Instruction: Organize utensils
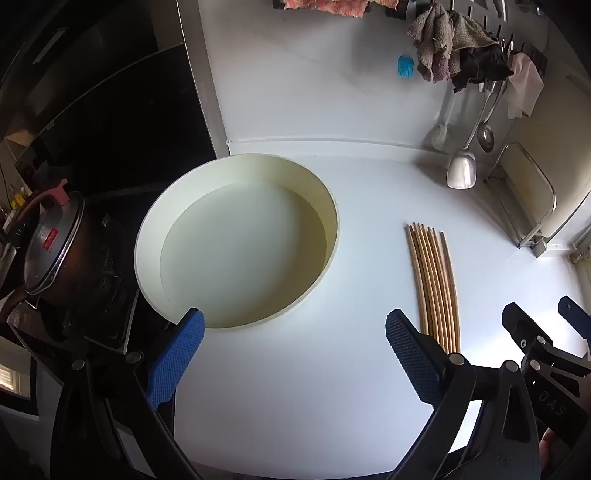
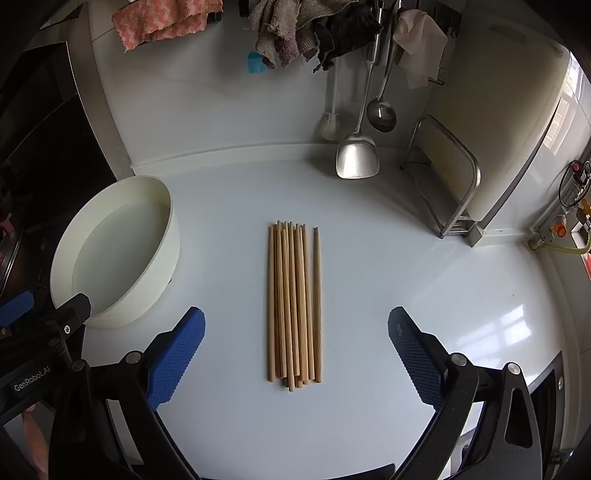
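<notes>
Where the white tabletop (image 2: 369,295) runs back to the wall, its far edge is crowded: a spatula (image 2: 357,157) and a ladle (image 2: 381,116) hang down to it, cloths (image 2: 295,33) droop above, and a wire rack (image 2: 448,181) stands in the right corner. On the left the tabletop ends at a dark stove, where a lidded pot (image 1: 55,243) sits. A round cream basin (image 1: 240,240) stands near that left edge, with nothing visible inside it. Between basin and rack lies a broad bare stretch, and the near part of the tabletop is bare too.

The chopsticks (image 2: 294,306) lie in that stretch, to the right of the basin and apart from it (no contact with anything but the tabletop). They are plain light wood, a good handful, laid side by side with their length running away from the cameras. Most press together in one flat bundle, a few overlapping at the near ends; one slightly darker stick lies just off the right side. The near ends are ragged, not flush.

The right claw (image 2: 295,354) hangs above them, spread wide, its blue pads (image 2: 177,354) either side of the bundle and clear of it. The left claw (image 1: 295,354) is spread wide too, gripping nothing, over bare tabletop between basin and chopsticks.
</notes>
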{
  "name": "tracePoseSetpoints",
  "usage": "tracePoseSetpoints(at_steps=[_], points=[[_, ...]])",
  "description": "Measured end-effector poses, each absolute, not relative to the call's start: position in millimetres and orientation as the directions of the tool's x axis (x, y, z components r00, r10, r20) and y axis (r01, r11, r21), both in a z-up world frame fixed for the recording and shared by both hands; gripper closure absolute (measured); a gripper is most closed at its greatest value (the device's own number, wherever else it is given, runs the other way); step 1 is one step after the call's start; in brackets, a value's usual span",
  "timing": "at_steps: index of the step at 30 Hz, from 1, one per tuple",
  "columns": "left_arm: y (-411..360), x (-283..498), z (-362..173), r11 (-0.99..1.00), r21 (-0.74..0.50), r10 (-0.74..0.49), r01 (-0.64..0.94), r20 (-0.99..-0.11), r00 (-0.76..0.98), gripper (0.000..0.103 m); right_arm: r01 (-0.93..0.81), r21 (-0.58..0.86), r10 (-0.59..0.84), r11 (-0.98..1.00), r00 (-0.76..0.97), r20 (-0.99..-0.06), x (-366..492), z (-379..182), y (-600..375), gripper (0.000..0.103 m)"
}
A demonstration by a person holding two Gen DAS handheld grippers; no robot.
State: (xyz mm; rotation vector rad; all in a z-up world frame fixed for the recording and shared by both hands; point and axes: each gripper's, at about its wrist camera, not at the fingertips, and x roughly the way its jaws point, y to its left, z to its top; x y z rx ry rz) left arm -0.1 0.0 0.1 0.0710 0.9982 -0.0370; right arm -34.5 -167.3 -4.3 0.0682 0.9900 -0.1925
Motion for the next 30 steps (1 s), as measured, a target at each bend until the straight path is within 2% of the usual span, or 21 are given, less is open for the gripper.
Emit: tracePoseSetpoints(at_steps=[30], points=[[0.0, -0.1, 0.4, 0.997, 0.041, 0.000, 0.064, -0.843, 0.538, 0.006, 0.194, -0.029, -0.131, 0.981, 0.539, -0.832, -33.9, -1.4, -168.8, 0.008]])
